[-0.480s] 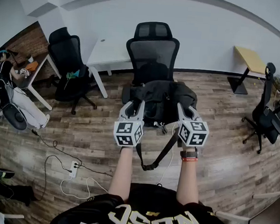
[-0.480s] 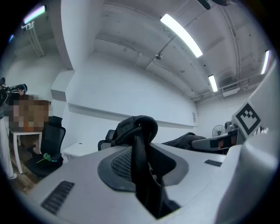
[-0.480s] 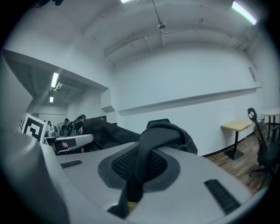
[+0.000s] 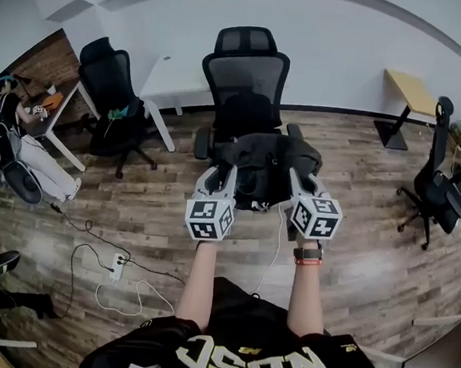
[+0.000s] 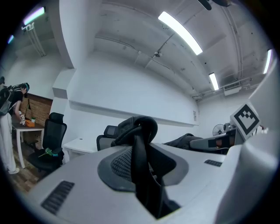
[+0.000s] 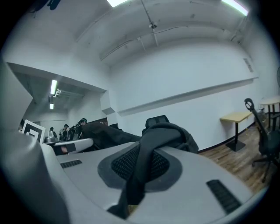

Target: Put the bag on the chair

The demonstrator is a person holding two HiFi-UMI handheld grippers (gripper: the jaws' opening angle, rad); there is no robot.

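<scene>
Two grips are made: the left gripper [image 4: 220,173] and right gripper [image 4: 303,177] each clamp a strap [image 5: 141,168] of the black bag [image 4: 265,160], which hangs just in front of the chair [image 4: 247,72], by its seat. Lowering it and letting go are left.

The left forearm [image 4: 200,285] and right forearm [image 4: 306,302] reach straight forward, parallel and bare. The left gripper [image 4: 217,176] points level, its jaws nearly together and clamped on a black strap [image 5: 141,162] running between the pads. The right gripper [image 4: 303,184], alongside it and tipped slightly downward, pinches a second strap [image 6: 142,170] tight.
</scene>
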